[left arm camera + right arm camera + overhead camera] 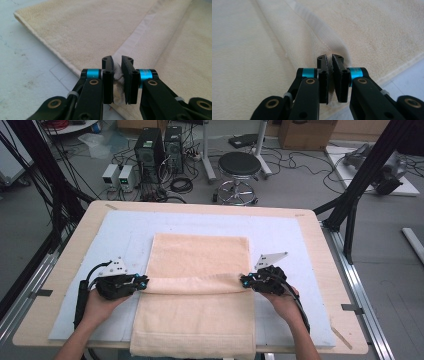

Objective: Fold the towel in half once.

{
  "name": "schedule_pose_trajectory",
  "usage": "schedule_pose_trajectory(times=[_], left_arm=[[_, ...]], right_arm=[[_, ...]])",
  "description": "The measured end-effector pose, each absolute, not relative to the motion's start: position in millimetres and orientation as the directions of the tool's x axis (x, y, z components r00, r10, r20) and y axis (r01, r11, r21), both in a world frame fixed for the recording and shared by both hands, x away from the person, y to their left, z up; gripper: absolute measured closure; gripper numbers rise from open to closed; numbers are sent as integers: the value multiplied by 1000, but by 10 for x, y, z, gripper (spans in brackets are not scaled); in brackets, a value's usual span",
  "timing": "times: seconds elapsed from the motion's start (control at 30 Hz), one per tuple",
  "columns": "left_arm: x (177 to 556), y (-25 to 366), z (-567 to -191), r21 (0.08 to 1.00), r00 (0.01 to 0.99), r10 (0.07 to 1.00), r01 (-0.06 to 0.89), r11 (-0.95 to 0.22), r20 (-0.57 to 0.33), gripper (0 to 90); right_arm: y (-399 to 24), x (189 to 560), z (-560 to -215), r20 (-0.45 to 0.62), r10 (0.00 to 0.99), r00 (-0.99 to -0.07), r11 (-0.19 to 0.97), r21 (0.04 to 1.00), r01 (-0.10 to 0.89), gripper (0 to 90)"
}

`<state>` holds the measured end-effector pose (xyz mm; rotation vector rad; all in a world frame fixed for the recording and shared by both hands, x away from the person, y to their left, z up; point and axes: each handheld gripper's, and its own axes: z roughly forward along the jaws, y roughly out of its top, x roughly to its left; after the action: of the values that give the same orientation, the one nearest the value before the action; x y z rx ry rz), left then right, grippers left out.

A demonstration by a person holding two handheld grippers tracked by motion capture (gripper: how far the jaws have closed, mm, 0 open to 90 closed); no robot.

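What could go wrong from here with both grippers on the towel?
1. The left gripper pinches only a small bunch at the edge of the towel; it may slip out when pulled.
2. The right gripper also bites thin fabric near the edge, so uneven pulling could skew the fold.
3. The towel's near end hangs over the edge of the table; dragging could pull it off or shift the blue mat.

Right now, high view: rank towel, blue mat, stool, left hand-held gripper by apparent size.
1. blue mat
2. towel
3. stool and left hand-held gripper: look similar; the stool stands farther off, so unranked.
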<state>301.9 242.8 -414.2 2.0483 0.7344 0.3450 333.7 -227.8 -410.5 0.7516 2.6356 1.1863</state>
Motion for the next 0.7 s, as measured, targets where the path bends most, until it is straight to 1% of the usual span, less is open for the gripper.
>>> schedule_pose_trajectory(times=[0.2,0.4,0.6,0.7], left_arm=[[2886,2427,-4030,848,783,621,330,-415,-1,808],[2659,2460,-3855,861,806,590,272,-430,40,809],[2311,2550,-3678,874,826,560,223,-432,66,811],[2065,2573,-3644,881,841,537,205,-426,63,811]], right_arm=[[-2302,3200,-3976,52,474,-879,554,758,343,844],[-2319,2959,-3793,36,425,-905,550,783,289,844],[-2370,2591,-3598,5,389,-921,555,797,239,844],[-2399,2361,-3555,11,367,-930,556,799,229,844]])
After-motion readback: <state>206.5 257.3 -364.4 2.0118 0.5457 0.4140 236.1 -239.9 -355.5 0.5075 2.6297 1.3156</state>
